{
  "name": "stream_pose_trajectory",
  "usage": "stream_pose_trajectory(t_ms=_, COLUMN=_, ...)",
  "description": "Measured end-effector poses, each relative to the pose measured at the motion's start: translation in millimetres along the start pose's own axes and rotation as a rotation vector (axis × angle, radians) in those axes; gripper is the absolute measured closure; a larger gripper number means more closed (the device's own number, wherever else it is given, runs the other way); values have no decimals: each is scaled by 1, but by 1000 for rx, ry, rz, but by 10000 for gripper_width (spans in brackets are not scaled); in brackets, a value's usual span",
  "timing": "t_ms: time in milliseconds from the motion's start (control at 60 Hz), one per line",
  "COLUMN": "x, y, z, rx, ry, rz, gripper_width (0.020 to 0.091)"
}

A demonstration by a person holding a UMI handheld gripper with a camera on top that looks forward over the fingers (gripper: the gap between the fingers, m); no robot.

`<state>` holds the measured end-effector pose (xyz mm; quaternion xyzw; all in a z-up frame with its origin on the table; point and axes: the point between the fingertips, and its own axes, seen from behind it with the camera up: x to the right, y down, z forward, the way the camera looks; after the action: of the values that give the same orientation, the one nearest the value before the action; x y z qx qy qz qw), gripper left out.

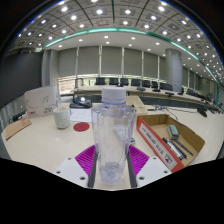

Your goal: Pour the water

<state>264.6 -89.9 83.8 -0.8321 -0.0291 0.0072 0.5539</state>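
Clear capped bottle between tongs

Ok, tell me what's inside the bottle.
The bottle, held between the tool fingers, is clear with a white cap. Any water level can't be made out through its ribbed wall.

Bottle blocks straight ahead; mug left, probably tray right.

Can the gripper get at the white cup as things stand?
Probably not yet: the bottle stands between the gripper's fingers, filling them. The cup sits beyond, off to the side, on the table.
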Motion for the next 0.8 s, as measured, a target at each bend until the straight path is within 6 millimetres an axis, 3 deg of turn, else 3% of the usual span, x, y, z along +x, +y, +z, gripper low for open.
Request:
stream_pose_trajectory(t_ms=167, x=-2, y=-5, z=1, rx=-3, ry=8, rz=-55, gripper_width=736)
stream_pose_trajectory(t_ms=350, x=-7, y=-27, z=5, rx=-12, ry=60, rz=-150, gripper_width=735)
stream_pose_trajectory(t_ms=567, x=-19, y=-95, z=28, rx=5, ry=169, rz=-308, gripper_width=736)
stream_pose_trajectory(t_ms=800, x=-46, y=-179, z=78, rx=11, ry=359, rz=-734, gripper_width=737)
